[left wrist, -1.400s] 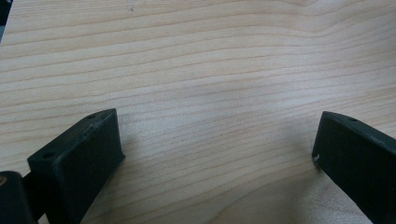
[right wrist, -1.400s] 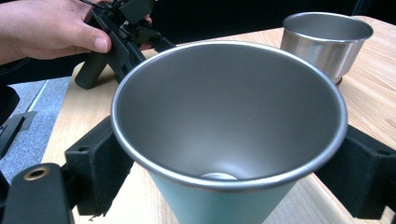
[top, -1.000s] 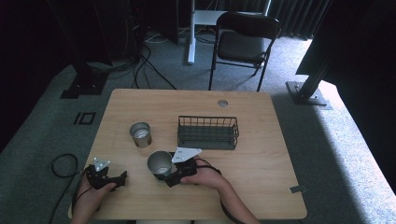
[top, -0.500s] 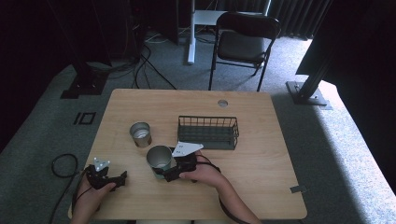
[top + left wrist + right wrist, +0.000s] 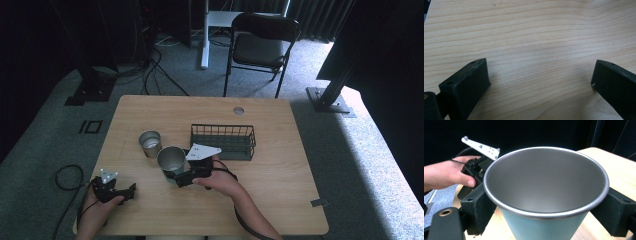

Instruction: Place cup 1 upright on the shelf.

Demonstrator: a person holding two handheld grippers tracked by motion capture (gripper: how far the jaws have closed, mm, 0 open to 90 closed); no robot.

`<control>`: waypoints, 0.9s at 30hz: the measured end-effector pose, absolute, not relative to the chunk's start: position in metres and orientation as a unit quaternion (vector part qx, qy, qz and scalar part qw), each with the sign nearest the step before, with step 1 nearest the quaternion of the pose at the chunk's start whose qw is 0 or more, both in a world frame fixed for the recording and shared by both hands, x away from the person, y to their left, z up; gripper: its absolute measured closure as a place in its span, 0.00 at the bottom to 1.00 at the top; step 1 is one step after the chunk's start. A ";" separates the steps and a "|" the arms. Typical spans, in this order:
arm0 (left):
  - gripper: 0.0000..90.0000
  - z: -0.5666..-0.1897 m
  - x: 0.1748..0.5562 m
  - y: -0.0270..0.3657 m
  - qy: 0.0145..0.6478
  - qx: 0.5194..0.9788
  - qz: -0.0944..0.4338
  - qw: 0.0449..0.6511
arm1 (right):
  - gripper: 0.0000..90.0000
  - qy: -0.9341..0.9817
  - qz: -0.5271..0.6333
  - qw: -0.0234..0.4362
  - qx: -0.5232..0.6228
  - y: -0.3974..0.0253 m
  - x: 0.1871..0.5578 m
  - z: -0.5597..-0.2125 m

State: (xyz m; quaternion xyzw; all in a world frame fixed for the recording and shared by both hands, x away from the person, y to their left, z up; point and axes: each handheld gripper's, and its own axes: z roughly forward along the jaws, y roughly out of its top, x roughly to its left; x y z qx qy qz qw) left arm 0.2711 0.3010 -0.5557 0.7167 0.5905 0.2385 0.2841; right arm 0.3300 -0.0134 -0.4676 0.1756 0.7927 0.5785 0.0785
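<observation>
Wood table [image 5: 280,175], cup [image 5: 171,159] in R tongs [image 5: 176,178]

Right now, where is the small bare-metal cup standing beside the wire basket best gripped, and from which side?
Grip the small bare-metal cup across its round side wall just below the rim, coming level from the person's left side. It stands upright with its mouth up; the black wire basket and the right gripper, holding the teal metal cup, crowd its right.
</observation>
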 end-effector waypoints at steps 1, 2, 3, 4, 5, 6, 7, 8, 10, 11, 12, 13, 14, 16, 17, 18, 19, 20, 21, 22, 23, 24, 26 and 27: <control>0.02 -0.556 0.271 0.301 0.591 0.717 0.238 0.284 | 0.14 0.791 0.580 0.082 0.175 -0.014 0.330 -0.465; 0.02 -0.555 0.271 0.301 0.591 0.717 0.237 0.283 | 0.14 0.788 0.583 0.085 0.178 -0.015 0.331 -0.462; 0.02 -0.556 0.271 0.301 0.591 0.717 0.237 0.284 | 0.14 0.786 0.585 0.087 0.180 -0.016 0.331 -0.458; 0.02 -0.556 0.271 0.301 0.591 0.717 0.237 0.284 | 0.14 0.784 0.586 0.090 0.182 -0.016 0.332 -0.456; 0.02 -0.556 0.271 0.301 0.591 0.717 0.237 0.283 | 0.14 0.781 0.588 0.094 0.189 -0.017 0.333 -0.452; 0.02 -0.556 0.271 0.301 0.591 0.717 0.237 0.284 | 0.14 0.780 0.588 0.097 0.192 -0.019 0.334 -0.449; 0.02 -0.556 0.271 0.301 0.591 0.717 0.237 0.284 | 0.14 0.777 0.589 0.103 0.196 -0.020 0.334 -0.447; 0.02 -0.556 0.271 0.301 0.591 0.717 0.237 0.284 | 0.14 0.775 0.589 0.107 0.199 -0.021 0.335 -0.445; 0.02 -0.556 0.271 0.301 0.591 0.717 0.237 0.284 | 0.14 0.771 0.593 0.114 0.205 -0.023 0.337 -0.440; 0.02 -0.555 0.271 0.301 0.591 0.717 0.237 0.283 | 0.14 0.768 0.594 0.116 0.207 -0.024 0.337 -0.438; 0.02 -0.555 0.271 0.301 0.591 0.717 0.237 0.283 | 0.14 0.766 0.596 0.118 0.209 -0.026 0.338 -0.437; 0.02 -0.555 0.271 0.301 0.591 0.717 0.237 0.284 | 0.14 0.761 0.601 0.120 0.212 -0.027 0.340 -0.435; 0.02 -0.556 0.271 0.301 0.591 0.717 0.237 0.284 | 0.14 0.759 0.603 0.121 0.214 -0.029 0.340 -0.433; 0.02 -0.556 0.271 0.301 0.591 0.717 0.237 0.284 | 0.14 0.756 0.604 0.129 0.219 -0.032 0.342 -0.430; 0.02 -0.555 0.271 0.301 0.591 0.717 0.237 0.283 | 0.14 0.755 0.604 0.133 0.219 -0.034 0.343 -0.428; 0.02 -0.555 0.271 0.301 0.591 0.717 0.236 0.283 | 0.14 0.752 0.605 0.138 0.221 -0.036 0.344 -0.426; 0.02 -0.555 0.271 0.301 0.591 0.717 0.237 0.283 | 0.14 0.750 0.607 0.140 0.223 -0.038 0.345 -0.424; 0.02 -0.555 0.271 0.301 0.591 0.717 0.237 0.283 | 0.14 0.747 0.608 0.144 0.226 -0.040 0.346 -0.421; 0.02 -0.555 0.271 0.301 0.591 0.717 0.237 0.283 | 0.14 0.744 0.609 0.151 0.229 -0.043 0.347 -0.418; 0.02 -0.555 0.271 0.301 0.591 0.717 0.237 0.283 | 0.14 0.743 0.609 0.154 0.231 -0.045 0.348 -0.416; 0.02 -0.555 0.271 0.301 0.591 0.717 0.237 0.283 | 0.14 0.741 0.609 0.158 0.234 -0.047 0.349 -0.414; 0.02 -0.555 0.271 0.301 0.591 0.717 0.237 0.284 | 0.14 0.738 0.610 0.162 0.239 -0.050 0.350 -0.412; 0.02 -0.556 0.271 0.301 0.591 0.717 0.237 0.284 | 0.14 0.732 0.612 0.169 0.247 -0.055 0.353 -0.408; 0.02 -0.556 0.271 0.301 0.591 0.717 0.237 0.284 | 0.14 0.728 0.613 0.174 0.253 -0.058 0.354 -0.406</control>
